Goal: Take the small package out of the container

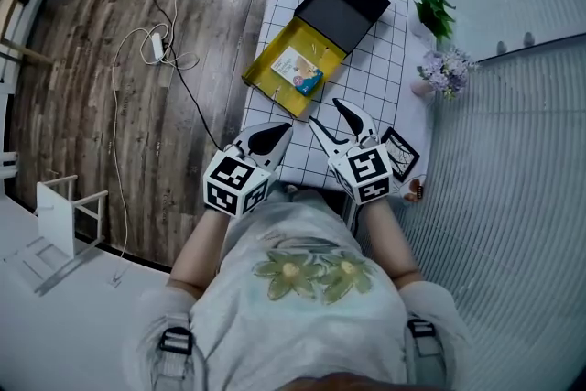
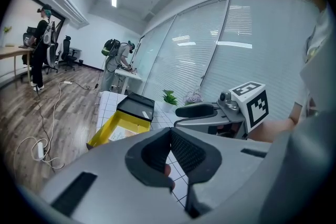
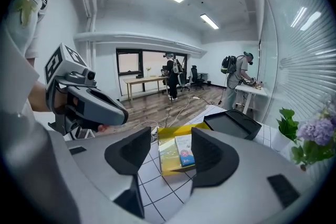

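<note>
Right hand-held gripper (image 3: pixel 167 139) spread, empty. We centre it over the small package (image 1: pixel 298 69) in the container (image 1: pixel 261 75), upper centre, then pinch its edges. Left hand-held gripper (image 2: pixel 170 131) pressed together.

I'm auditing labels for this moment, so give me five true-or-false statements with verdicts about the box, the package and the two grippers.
1. The small white-and-blue package lies inside the open yellow box. True.
2. The right gripper is clamped on the package. False: its jaws stand apart with nothing between the pads, and the package lies farther off in the box.
3. The left gripper has its jaws together. True.
4. The box's black lid covers the package. False: the lid is folded back and the box is open.
5. In the head view the purple flowers stand left of the box. False: they are to its right, near the green plant.
</note>
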`<state>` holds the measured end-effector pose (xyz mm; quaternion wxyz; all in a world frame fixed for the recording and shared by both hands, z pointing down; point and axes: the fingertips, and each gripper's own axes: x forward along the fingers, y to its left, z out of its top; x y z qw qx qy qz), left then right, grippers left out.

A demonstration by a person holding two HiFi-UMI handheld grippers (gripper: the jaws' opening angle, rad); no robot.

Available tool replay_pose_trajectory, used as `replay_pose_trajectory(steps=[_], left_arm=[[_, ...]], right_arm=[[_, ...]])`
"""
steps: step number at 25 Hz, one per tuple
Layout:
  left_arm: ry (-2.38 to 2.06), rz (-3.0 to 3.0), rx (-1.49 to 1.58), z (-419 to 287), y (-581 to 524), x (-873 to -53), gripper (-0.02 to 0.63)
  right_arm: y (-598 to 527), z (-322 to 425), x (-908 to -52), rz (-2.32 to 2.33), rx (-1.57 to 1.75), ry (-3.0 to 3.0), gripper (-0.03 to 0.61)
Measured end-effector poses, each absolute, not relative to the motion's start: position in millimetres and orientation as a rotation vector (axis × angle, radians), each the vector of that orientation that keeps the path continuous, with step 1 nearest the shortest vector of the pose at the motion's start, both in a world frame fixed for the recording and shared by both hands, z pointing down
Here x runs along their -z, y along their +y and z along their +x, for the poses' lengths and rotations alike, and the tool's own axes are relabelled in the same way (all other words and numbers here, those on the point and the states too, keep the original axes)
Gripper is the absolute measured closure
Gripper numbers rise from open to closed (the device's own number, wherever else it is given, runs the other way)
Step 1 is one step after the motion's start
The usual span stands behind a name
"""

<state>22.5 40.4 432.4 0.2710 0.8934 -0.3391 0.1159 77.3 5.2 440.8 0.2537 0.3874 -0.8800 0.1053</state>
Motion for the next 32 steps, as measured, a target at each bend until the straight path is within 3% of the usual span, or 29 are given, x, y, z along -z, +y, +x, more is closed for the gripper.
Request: replay_pose_trajectory(steps=[18, 32], left_arm=[[-0.897, 2.368, -0.353, -5.3, 10.8, -466.4, 0.607], [-0.862, 2.347, -0.374, -7.0, -14.9, -479.8, 0.607]], right_arm=[[-29.1, 49.4, -492.8, 0.917, -0.249, -2.272, 0.302], [-57.5, 53.3, -530.6, 0.857, -0.267, -2.166, 0.296]])
